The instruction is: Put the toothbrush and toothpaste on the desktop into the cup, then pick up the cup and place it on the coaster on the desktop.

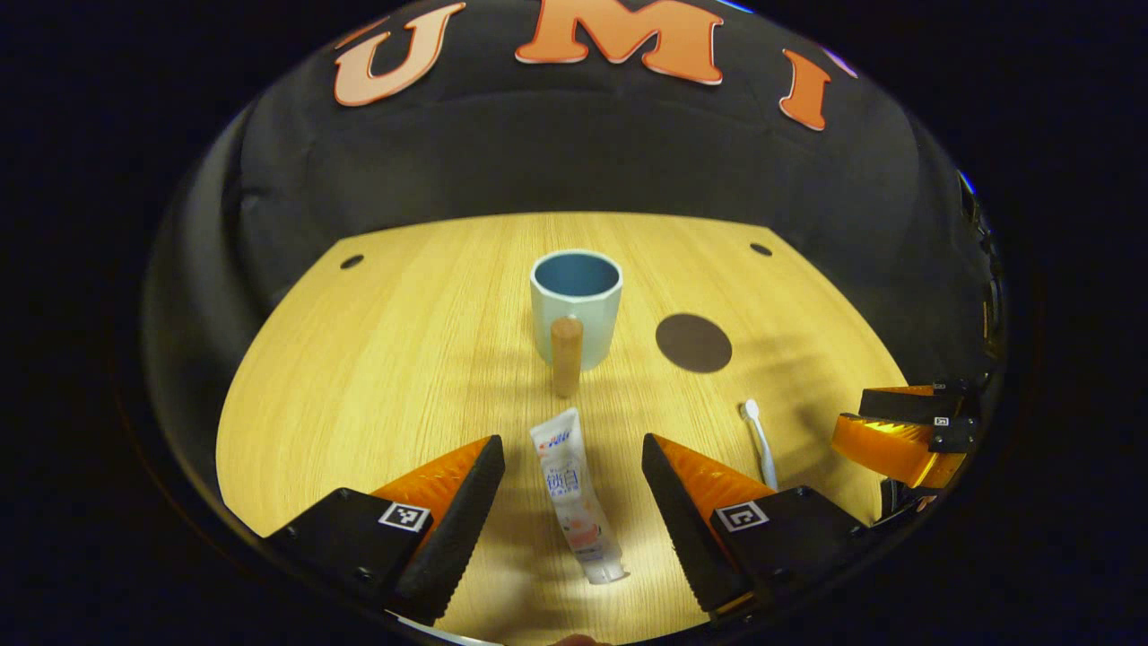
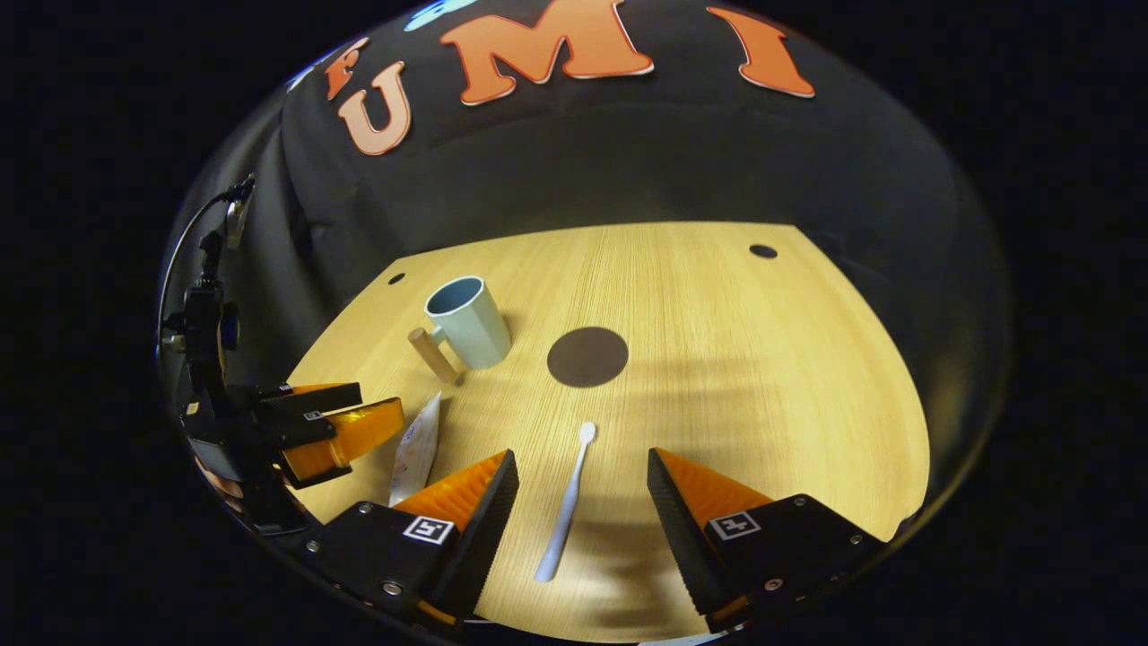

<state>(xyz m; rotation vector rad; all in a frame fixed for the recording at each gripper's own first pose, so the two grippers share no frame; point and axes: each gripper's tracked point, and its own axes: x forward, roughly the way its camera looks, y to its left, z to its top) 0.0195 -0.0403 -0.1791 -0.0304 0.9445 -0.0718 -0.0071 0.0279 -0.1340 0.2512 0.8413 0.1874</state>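
Opening pick-up step, nothing yet grasped: left tongs (image 1: 572,502) gape wide astride the white printed toothpaste tube (image 1: 574,492) lying bottom centre on the wooden desk (image 1: 377,359), right tongs (image 2: 581,498) likewise astride the slim white toothbrush (image 2: 565,507), pale blue wooden-handled cup (image 1: 576,305) centre, dark round coaster (image 1: 693,343) right, so lowering and closing comes next.

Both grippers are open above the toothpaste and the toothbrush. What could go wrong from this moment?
1. The toothpaste lies slanted between the left gripper jaws, so closing may pinch it off-centre and let it swing.
2. The toothbrush is thin and flat on the desktop; the right gripper may scrape the wood or miss it.
3. The cup could tip if bumped.
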